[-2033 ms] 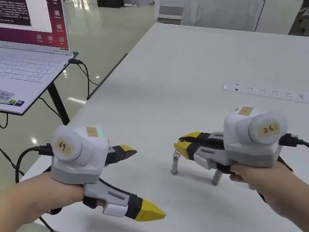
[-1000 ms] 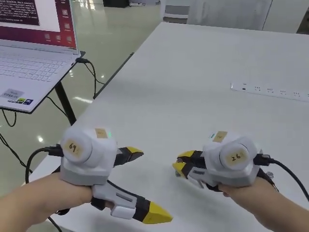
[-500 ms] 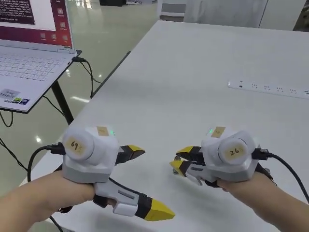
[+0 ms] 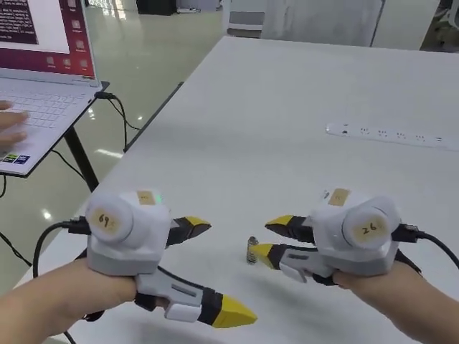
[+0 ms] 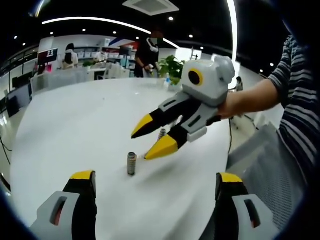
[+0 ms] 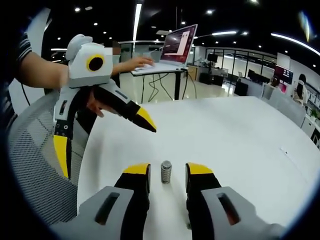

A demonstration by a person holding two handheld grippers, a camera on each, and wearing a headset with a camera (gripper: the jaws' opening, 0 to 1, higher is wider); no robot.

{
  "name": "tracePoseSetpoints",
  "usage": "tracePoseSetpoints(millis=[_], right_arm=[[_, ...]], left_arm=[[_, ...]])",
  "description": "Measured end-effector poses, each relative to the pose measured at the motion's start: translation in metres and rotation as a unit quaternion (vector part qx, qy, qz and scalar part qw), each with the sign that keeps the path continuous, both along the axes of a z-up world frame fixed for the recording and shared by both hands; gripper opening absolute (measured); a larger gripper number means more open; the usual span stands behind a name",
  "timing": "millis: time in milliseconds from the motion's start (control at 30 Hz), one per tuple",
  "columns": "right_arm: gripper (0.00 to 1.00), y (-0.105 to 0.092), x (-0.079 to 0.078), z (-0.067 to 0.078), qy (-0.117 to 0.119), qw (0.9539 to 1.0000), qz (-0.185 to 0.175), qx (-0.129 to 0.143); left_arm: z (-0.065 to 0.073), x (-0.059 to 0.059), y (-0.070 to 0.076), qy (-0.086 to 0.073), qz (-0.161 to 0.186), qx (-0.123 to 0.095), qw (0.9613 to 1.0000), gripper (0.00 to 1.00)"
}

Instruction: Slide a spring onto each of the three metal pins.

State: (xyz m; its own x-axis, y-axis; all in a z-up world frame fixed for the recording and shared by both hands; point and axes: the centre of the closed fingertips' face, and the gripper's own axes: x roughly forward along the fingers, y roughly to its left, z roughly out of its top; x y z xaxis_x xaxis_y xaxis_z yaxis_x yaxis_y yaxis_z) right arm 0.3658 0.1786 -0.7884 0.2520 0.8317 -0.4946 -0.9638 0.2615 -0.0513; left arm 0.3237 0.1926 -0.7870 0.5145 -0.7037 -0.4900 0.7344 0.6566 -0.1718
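My left gripper (image 4: 216,269) hangs over the near left edge of the white desk (image 4: 287,100), its jaws spread wide with nothing between them. My right gripper (image 4: 272,237) sits low over the desk to the right, pointing toward the left one. Its jaws are parted only a little and grip nothing.

A short pin (image 4: 251,249) stands upright on the desk just beyond the right gripper's yellow tips, with a spring (image 6: 166,172) coiled round it under a rounded metal cap. In the right gripper view it stands in the gap in front of the two tips, with desk showing on either side, so I read it as untouched. In the left gripper view the same pin is well ahead of my open jaws. A second pin (image 5: 162,133), also coiled, stands farther back, partly behind the right gripper.

A power strip (image 4: 391,135) lies far across the desk. Off the desk's left side a laptop (image 4: 43,64) sits on a stand with a hand (image 4: 10,126) on its keyboard.
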Motion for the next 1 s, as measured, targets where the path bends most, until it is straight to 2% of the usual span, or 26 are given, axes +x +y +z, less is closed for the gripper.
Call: tracePoseSetpoints(millis=[167,500,767,900,1000], right_arm=[[0.33,-0.015,-0.004,0.007,-0.005,0.9999,-0.003,0.009],[0.52,-0.049,-0.002,0.013,-0.012,0.9986,-0.041,0.031],[0.64,-0.067,-0.012,0.015,-0.020,0.9983,-0.040,0.037],[0.79,-0.080,-0.017,0.014,-0.028,0.9978,-0.050,0.033],[0.85,-0.090,-0.018,0.013,-0.026,0.9971,-0.062,0.038]], left_arm=[[-0.002,-0.001,0.001,0.003,-0.001,0.004,1.0000,0.96],[0.005,0.008,-0.004,-0.012,0.002,0.001,0.9999,0.96],[0.006,0.008,-0.009,-0.018,0.002,-0.002,0.9998,0.97],[0.009,0.008,-0.010,-0.025,0.004,-0.005,0.9997,0.97],[0.010,0.009,-0.008,-0.029,0.006,-0.006,0.9995,0.97]])
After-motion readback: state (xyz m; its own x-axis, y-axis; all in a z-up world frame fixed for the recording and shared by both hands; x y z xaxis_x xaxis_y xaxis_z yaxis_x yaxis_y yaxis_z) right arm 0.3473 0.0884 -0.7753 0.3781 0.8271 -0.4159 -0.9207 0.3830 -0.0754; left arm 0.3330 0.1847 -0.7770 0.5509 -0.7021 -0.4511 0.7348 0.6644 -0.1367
